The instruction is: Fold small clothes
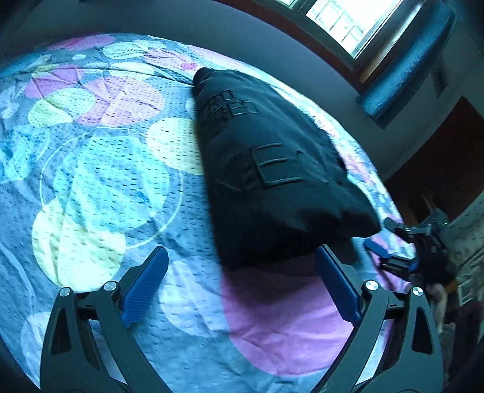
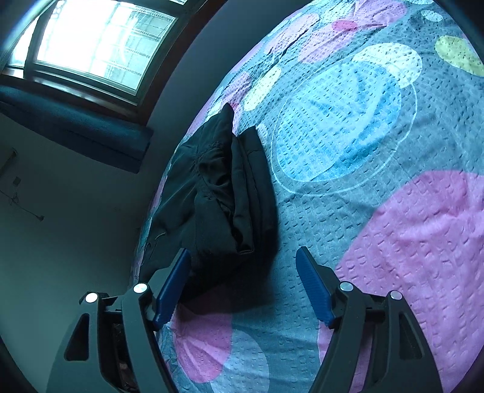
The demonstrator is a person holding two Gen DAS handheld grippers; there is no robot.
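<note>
Left wrist view: the left gripper (image 1: 240,257) stands with its jaws spread wide and nothing between the blue pads (image 1: 145,285). Straight ahead of it, reaching from just past the right-hand pad toward the far edge of the bed, lies the black garment (image 1: 272,169), folded into a long bundle with raised lettering on its upper face. Its near end sits just beside the tip of the right-hand pad; whether cloth and pad touch cannot be told. The garment rests on a bedspread (image 1: 99,169) printed with blue, yellow and pink circles. Off to the right of this gripper, past the garment's near corner, the right gripper (image 1: 393,245) shows small and blurred over the edge of the bed. A window (image 1: 348,24) is bright beyond the bed.

In the right wrist view, the right gripper (image 2: 243,257) is likewise parted wide, with no cloth pinched. The black garment (image 2: 224,193) lies ahead and toward its left finger (image 2: 174,284), stacked layers showing along the edge facing the gripper, its near end just beside that finger's tip. The bedspread (image 2: 378,151) fills the space ahead and to the right. The window (image 2: 99,42) sits up to the left.
</note>
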